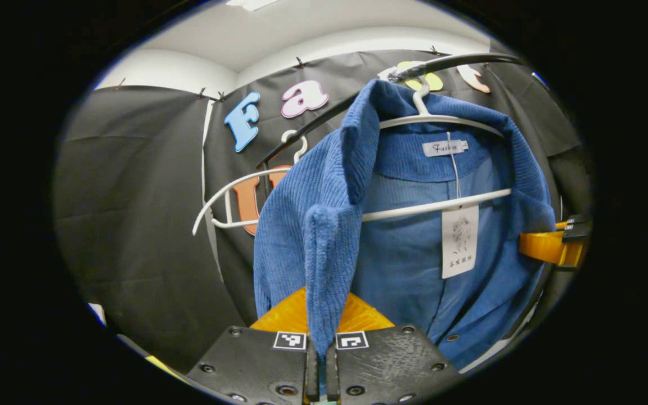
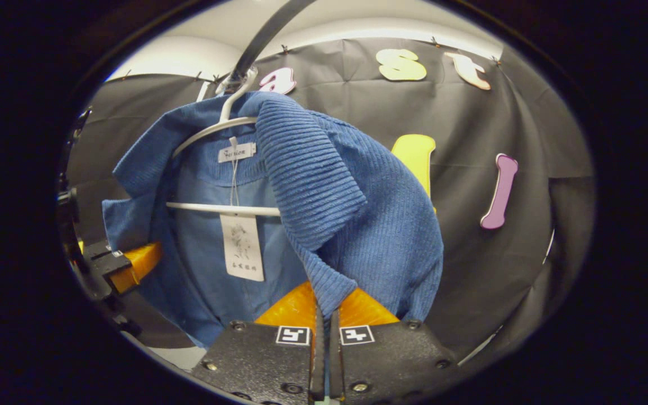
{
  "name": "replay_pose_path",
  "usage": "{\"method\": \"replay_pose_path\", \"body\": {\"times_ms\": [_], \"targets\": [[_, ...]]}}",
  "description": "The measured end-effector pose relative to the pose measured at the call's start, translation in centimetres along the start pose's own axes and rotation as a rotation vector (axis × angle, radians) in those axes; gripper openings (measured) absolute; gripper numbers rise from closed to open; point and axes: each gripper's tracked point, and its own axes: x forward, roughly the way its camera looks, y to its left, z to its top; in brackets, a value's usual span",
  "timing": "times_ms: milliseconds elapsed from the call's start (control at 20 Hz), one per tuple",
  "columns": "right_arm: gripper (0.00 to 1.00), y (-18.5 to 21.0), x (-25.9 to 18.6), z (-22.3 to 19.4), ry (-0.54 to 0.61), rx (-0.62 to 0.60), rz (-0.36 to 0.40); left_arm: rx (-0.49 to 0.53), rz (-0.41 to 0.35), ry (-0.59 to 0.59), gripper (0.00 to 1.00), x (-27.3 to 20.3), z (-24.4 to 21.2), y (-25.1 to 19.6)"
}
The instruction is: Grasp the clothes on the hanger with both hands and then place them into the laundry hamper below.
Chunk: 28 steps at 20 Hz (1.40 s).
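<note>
Closest to the left gripper view's lens, the left gripper (image 1: 322, 360) has its two fingers drawn together on a fold of the blue jacket's (image 1: 414, 264) front edge, the ribbed cloth running down between them. From the right gripper view, the right gripper (image 2: 324, 349) is clamped the same way on the opposite lapel of that jacket (image 2: 358, 214). Each tool also appears at the edge of the other's view, beside the garment.

Up on the white hanger (image 1: 442, 119), the jacket hangs with the collar draped over the shoulders and a paper tag (image 1: 459, 241) dangling from the neck down past the crossbar (image 1: 431, 207). That hanger hooks over a dark rail (image 1: 459, 62), and a second, bare hanger (image 1: 228, 197) hangs farther along it. I can't spot the hamper from here; by the task it sits below.

My guess is the next move, freeing the jacket, is the tricky one. Both grips are thin pinches at the front edges, so a hard pull could slip the cloth out. If the collar or the tag's string snags, the hanger may ride along or jump off the rail. Uneven pulling could leave one shoulder hooked.
</note>
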Motion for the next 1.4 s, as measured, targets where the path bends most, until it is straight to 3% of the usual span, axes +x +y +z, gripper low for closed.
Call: {"method": "replay_pose_path", "body": {"times_ms": [100,150,200,250,300,450,500,550,650,700,800,1100,1150,1200,1400], "targets": [[0.05,-0.4,-0.2,-0.4,0.008,0.019,0.008,0.007,-0.003,-0.005,0.05,0.0,0.2,0.3],[0.05,-0.8,-0.2,-0.2,0.004,0.033,0.008,0.008,-0.008,-0.009,0.10,0.0,0.4,0.4],[0.05,-1.1,-0.2,0.0,0.003,0.041,0.014,0.008,-0.012,-0.003,0.05,0.0,0.3,0.5],[0.05,-1.5,-0.2,0.1,0.003,0.045,0.014,0.013,-0.017,-0.002,0.10,0.1,0.4,0.7],[0.05,-2.0,-0.2,0.3,0.003,0.047,0.011,0.022,-0.019,-0.001,0.05,0.0,0.5,0.9],[0.05,-2.8,-0.6,0.8,-0.004,0.060,0.025,0.008,-0.004,-0.001,0.05,0.2,0.8,2.2],[0.04,-3.2,-0.7,1.0,-0.007,0.062,0.031,-0.009,0.005,0.001,0.10,0.3,1.0,2.6],[0.04,-3.5,-0.7,1.1,-0.008,0.062,0.032,-0.022,0.026,0.000,0.05,0.6,1.1,3.3],[0.04,-4.5,-0.9,1.5,-0.015,0.072,0.028,-0.045,0.032,-0.001,0.05,0.6,1.5,4.1],[0.05,-4.9,-1.0,1.6,-0.017,0.083,0.030,-0.042,0.043,-0.006,0.01,0.6,1.7,4.7],[0.05,-5.4,-1.1,1.9,-0.014,0.105,0.038,-0.039,0.062,-0.014,0.05,0.7,2.3,5.9],[0.05,-6.8,-1.5,3.3,-0.030,0.134,0.047,-0.027,0.096,-0.024,0.05,1.8,3.6,8.5],[0.05,-7.0,-1.5,3.5,-0.032,0.135,0.052,-0.017,0.097,-0.024,0.00,1.8,3.7,8.7],[0.05,-7.2,-1.8,3.6,-0.037,0.139,0.059,-0.008,0.099,-0.027,0.05,1.8,3.9,8.7],[0.05,-7.6,-2.2,4.2,-0.051,0.160,0.097,-0.015,0.107,-0.035,0.05,1.7,4.2,8.8]]}}
